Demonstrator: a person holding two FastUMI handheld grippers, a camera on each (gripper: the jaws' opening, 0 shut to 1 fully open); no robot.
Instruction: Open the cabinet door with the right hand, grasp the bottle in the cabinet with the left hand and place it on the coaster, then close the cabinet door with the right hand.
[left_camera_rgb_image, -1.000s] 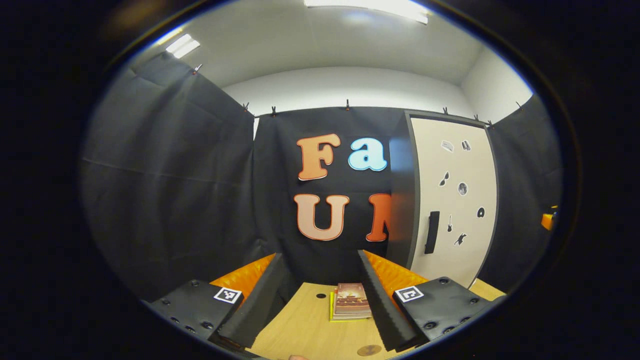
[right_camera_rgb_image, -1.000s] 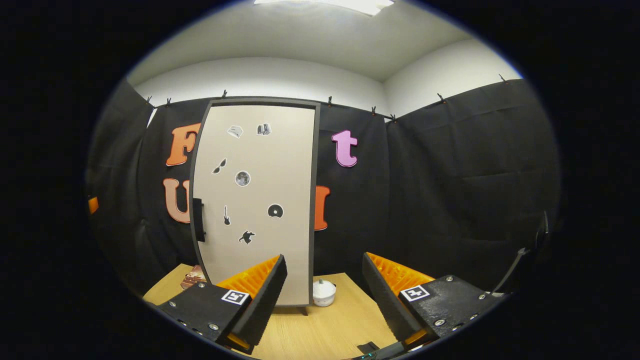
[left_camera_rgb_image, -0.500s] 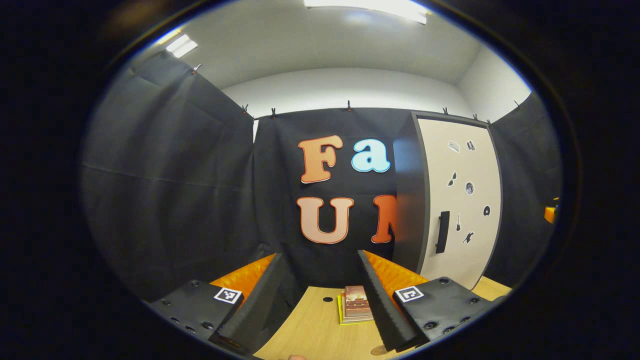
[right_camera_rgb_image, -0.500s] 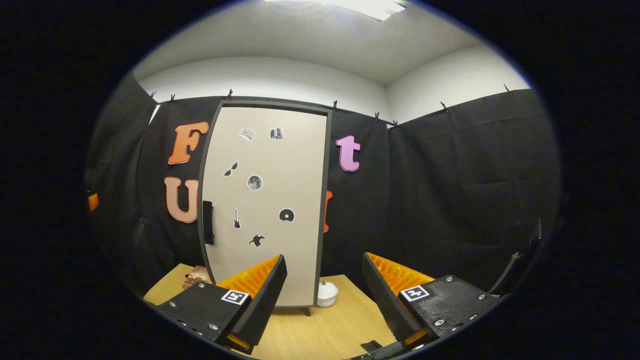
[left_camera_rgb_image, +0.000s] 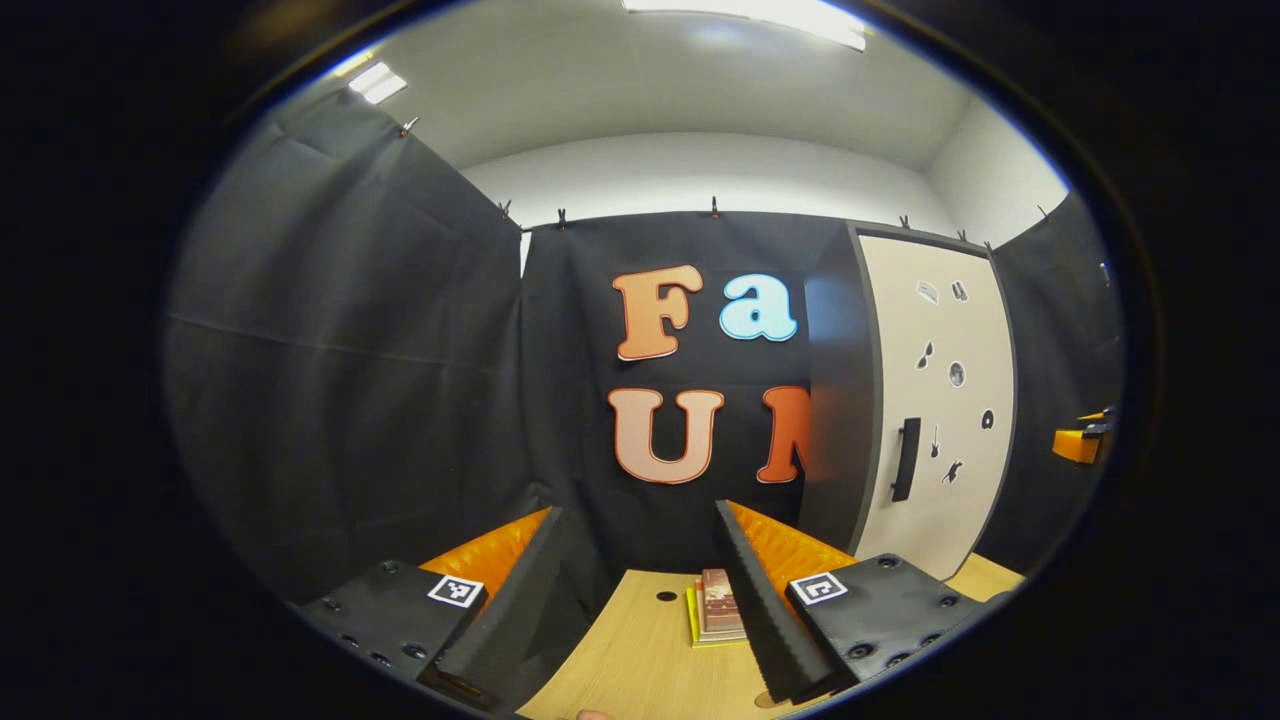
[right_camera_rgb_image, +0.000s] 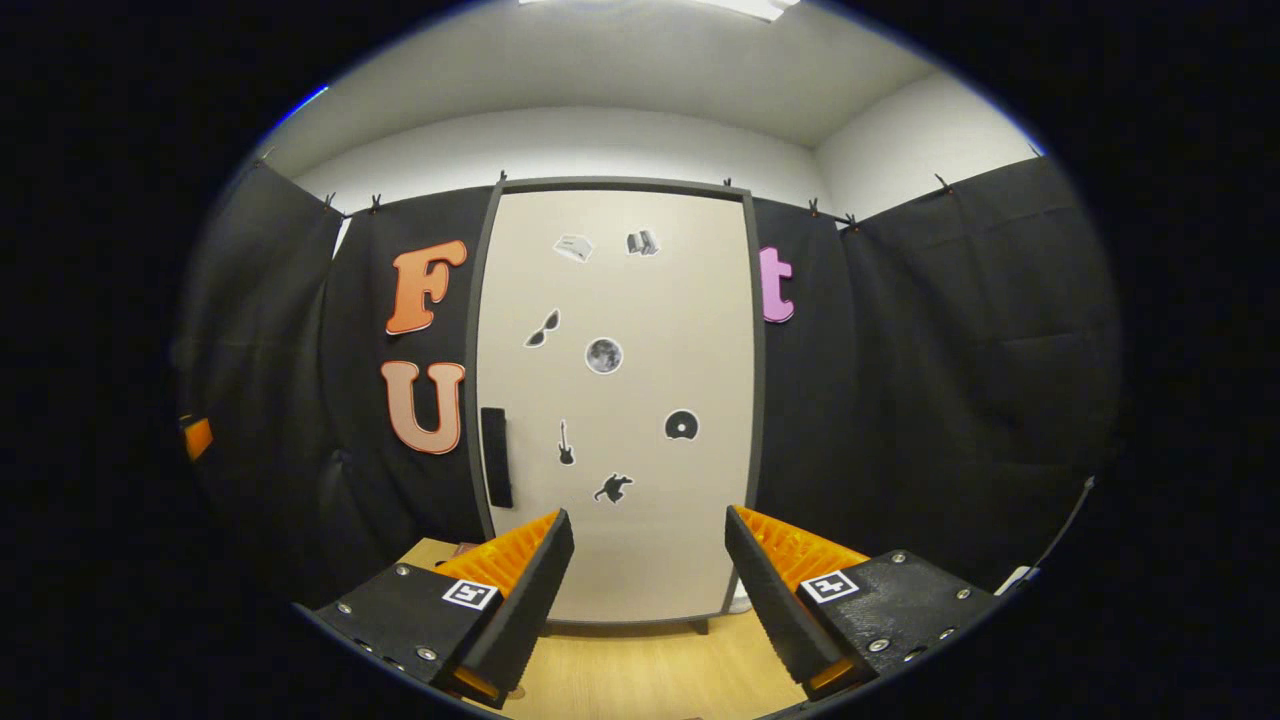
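Both grippers, right gripper (right_camera_rgb_image: 645, 560) and left gripper (left_camera_rgb_image: 638, 560), spread wide, holding nothing. Cabinet door (right_camera_rgb_image: 620, 400) closed; handle (right_camera_rgb_image: 496, 457) sits left of right gripper's line, so it could miss.

Left gripper (left_camera_rgb_image: 640, 600): jaws spread wide, nothing between them, held level. Right gripper (right_camera_rgb_image: 648, 605): jaws likewise wide apart, empty, pointing straight ahead.

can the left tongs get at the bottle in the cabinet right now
Probably not. The cabinet door is shut, so the bottle is hidden behind it. The left tongs are open over the table, off to the door's side. The right tongs must pull the handle first.
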